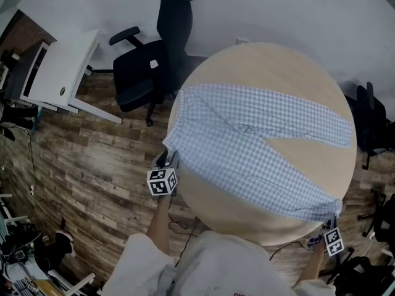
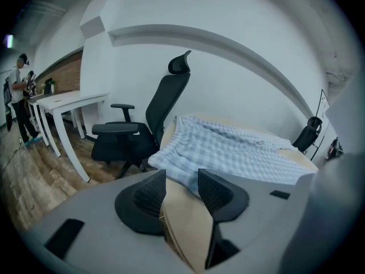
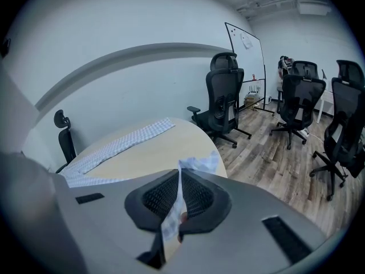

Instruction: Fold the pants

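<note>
Wood-plank floor (image 1: 92, 159) surrounds a round, pale worktop (image 1: 296, 184) on which a pair of blue-and-white checked pants (image 1: 247, 119) lies spread flat. In the head view the waist sits at the worktop's left rim. The two legs fan out to the right, with a wedge of bare wood between them. The far leg reaches toward the right rim; the near leg runs down to the near-right rim.

The left claw (image 1: 168, 160) stands at the near-left rim, just beside the waist's near corner. In the left gripper view, the left claw (image 2: 181, 181) is released. Its jaws stand apart, only the worktop's edge shows between them, and the checked cloth lies just beyond the tips, not pinched.

The right claw (image 1: 331, 226) is at the near-right rim, at the end of the near leg. The right gripper view shows the right claw (image 3: 179, 181) clenched on the hem of that leg. A strip of checked cloth is pinched between the pads and sticks up above them.

A black office chair (image 1: 145, 66) stands off the worktop's far-left side, near a white desk (image 1: 58, 66). More black chairs (image 3: 296, 104) and a whiteboard (image 3: 245, 44) appear beyond the right claw. A person (image 2: 20, 99) stands at the far end of the desk in the left gripper view.
</note>
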